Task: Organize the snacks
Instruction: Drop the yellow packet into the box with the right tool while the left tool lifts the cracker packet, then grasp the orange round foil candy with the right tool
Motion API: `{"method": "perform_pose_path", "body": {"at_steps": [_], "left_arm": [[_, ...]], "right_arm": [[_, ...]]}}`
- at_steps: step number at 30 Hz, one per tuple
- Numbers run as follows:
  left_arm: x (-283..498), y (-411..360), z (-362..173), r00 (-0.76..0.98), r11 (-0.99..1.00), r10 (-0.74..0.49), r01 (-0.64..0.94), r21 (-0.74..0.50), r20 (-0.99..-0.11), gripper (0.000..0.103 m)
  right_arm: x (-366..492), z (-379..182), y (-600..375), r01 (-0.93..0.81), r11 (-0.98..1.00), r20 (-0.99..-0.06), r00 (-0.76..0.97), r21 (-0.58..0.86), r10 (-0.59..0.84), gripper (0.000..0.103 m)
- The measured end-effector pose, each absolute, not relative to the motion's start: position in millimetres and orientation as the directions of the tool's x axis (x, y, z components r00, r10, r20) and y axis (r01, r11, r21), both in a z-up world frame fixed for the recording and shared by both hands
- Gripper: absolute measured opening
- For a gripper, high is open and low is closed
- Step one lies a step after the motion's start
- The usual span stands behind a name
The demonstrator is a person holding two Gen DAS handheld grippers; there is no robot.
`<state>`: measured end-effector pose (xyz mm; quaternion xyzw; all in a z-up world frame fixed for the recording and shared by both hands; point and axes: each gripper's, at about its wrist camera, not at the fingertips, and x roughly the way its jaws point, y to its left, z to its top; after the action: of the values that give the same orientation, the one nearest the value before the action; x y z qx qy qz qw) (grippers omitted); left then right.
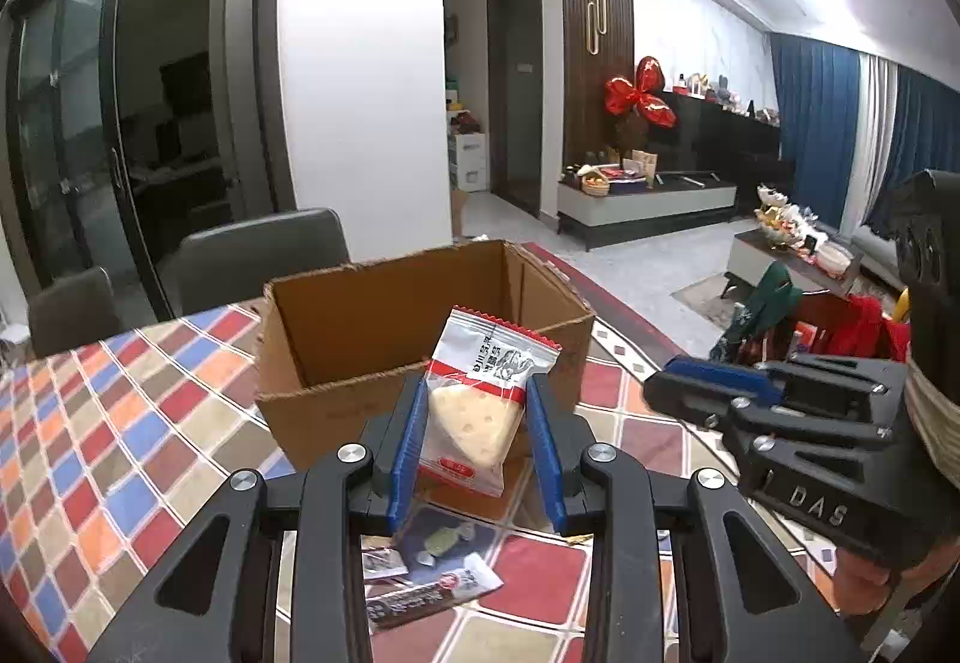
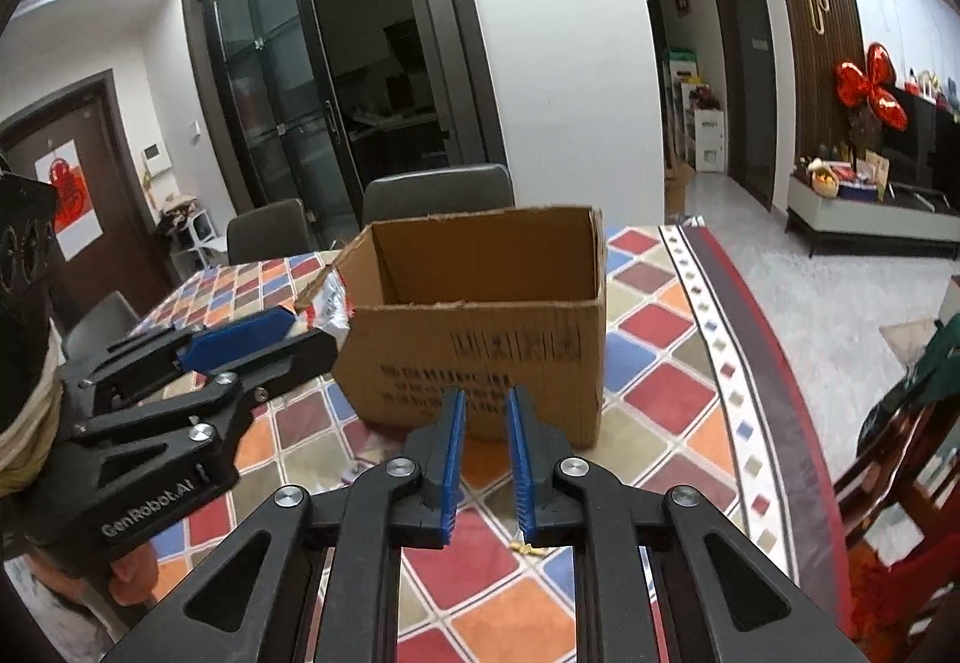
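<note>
My left gripper (image 1: pixel 477 423) is shut on a clear and red snack packet (image 1: pixel 480 399) with a pale wedge-shaped cake inside, held above the table just in front of an open cardboard box (image 1: pixel 336 399). In the right wrist view the same box (image 2: pixel 480 339) stands ahead, the left gripper (image 2: pixel 300 327) reaches in from the left, and the packet (image 2: pixel 327 309) shows at the box's left corner. My right gripper (image 2: pixel 485 453) is a little open and empty, just before the box's near wall. More snack packets (image 1: pixel 420 573) lie on the table under my left gripper.
The table wears a chequered cloth of many colours (image 2: pixel 660 363). Grey chairs (image 2: pixel 438 192) stand behind the table. My right gripper (image 1: pixel 666 387) reaches in from the right in the left wrist view. A wooden chair with clothes (image 2: pixel 900 453) is at the right.
</note>
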<state>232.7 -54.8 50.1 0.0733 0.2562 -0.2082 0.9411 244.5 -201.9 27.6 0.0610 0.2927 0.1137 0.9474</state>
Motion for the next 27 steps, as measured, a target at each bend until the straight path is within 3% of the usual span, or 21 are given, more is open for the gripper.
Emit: {"method": "perform_pose_path", "body": {"at_steps": [9, 27], "left_arm": [[223, -80, 29, 0.743, 0.881, -0.379, 0.472, 0.030, -0.552, 0.033], [218, -110, -43, 0.637, 0.864, -0.339, 0.503, 0.040, -0.692, 0.033]], "right_arm": [[244, 16, -225, -0.141, 0.972, -0.592, 0.773, 0.188, 0.227, 0.017], [250, -80, -253, -0.093, 0.967, -0.786, 0.566, 0.237, 0.248, 0.017]]}}
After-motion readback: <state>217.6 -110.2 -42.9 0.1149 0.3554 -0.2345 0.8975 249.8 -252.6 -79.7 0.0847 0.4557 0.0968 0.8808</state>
